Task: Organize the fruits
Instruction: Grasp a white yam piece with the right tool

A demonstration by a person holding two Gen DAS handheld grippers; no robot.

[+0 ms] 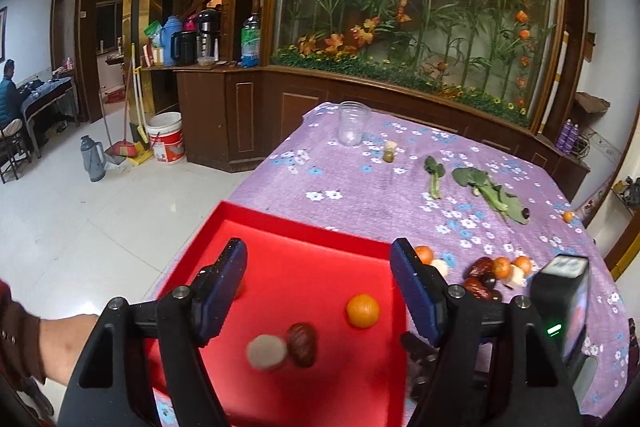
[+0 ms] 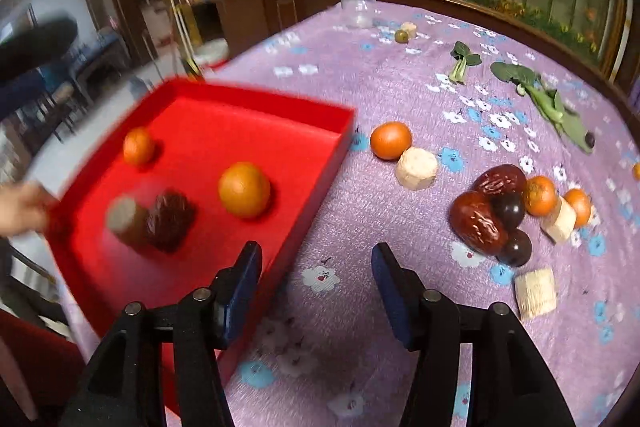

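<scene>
A red tray (image 1: 304,235) (image 2: 256,103) sits at the table's left edge. It holds an orange (image 1: 363,310) (image 2: 244,190), a red date (image 1: 302,343) (image 2: 170,221), a pale round piece (image 1: 267,351) (image 2: 122,219) and a second orange (image 2: 138,145). My left gripper (image 1: 318,283) is open and empty above the tray. My right gripper (image 2: 316,285) is open and empty over the cloth beside the tray's right wall. Right of the tray lie an orange (image 2: 390,140), a pale chunk (image 2: 416,169) and a pile of dates, dark fruits and oranges (image 2: 498,211) (image 1: 492,273).
The table has a purple flowered cloth (image 2: 360,87). A clear plastic jar (image 1: 353,123) (image 2: 359,5) stands at the far edge, with a green fruit (image 2: 401,35) near it. Leafy greens (image 1: 488,193) (image 2: 544,99) lie at the right. A wooden cabinet stands behind.
</scene>
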